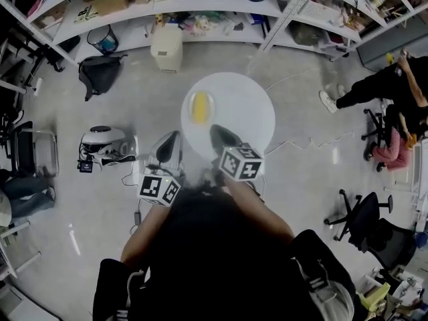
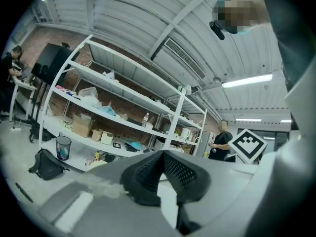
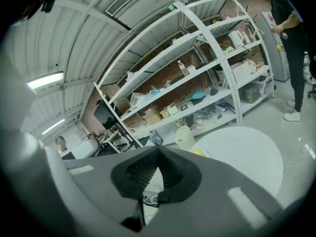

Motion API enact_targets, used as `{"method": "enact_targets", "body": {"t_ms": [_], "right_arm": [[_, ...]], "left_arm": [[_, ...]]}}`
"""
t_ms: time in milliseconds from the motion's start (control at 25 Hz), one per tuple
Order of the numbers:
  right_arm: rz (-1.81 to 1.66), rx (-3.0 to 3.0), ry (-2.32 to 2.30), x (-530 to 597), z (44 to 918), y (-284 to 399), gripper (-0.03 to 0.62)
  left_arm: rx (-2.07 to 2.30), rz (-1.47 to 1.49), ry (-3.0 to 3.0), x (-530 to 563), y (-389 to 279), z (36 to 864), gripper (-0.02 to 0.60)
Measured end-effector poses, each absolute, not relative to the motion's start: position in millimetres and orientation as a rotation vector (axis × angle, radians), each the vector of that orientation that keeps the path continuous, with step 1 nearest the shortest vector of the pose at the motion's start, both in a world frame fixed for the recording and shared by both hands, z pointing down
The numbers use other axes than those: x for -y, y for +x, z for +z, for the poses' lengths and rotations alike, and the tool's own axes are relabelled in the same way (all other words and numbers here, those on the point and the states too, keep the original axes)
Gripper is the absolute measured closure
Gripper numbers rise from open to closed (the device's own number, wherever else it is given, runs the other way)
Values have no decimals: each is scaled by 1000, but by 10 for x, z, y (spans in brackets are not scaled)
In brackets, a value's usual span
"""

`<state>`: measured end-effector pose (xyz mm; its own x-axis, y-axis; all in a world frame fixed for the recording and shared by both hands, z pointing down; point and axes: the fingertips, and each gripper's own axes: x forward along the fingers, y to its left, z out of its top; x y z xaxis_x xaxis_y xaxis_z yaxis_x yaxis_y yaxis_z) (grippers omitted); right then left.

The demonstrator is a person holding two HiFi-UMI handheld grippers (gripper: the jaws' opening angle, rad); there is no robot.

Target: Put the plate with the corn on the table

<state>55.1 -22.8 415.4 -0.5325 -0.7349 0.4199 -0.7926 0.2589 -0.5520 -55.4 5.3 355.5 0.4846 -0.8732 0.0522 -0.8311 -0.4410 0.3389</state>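
Observation:
A small white plate carrying a yellow cob of corn rests on the round white table, toward its left side. My left gripper hovers just off the table's near-left edge, jaws shut and empty. My right gripper is over the table's near edge, a little below and right of the plate, also shut with nothing in it. In the right gripper view the shut jaws point toward the table, and a bit of the corn peeks over them. The left gripper view shows shut jaws facing shelving.
White shelving lines the far wall, with a white bin, a waste basket and a black bag in front. A floor device sits left. Office chairs and seated people are on the right.

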Motion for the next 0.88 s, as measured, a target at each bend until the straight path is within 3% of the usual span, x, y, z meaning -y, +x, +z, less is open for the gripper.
{"method": "enact_targets", "body": {"t_ms": [880], "right_arm": [[1051, 2478, 1521, -326, 3984, 478, 586]], "left_arm": [[1412, -244, 2407, -462, -647, 3554, 577]]}}
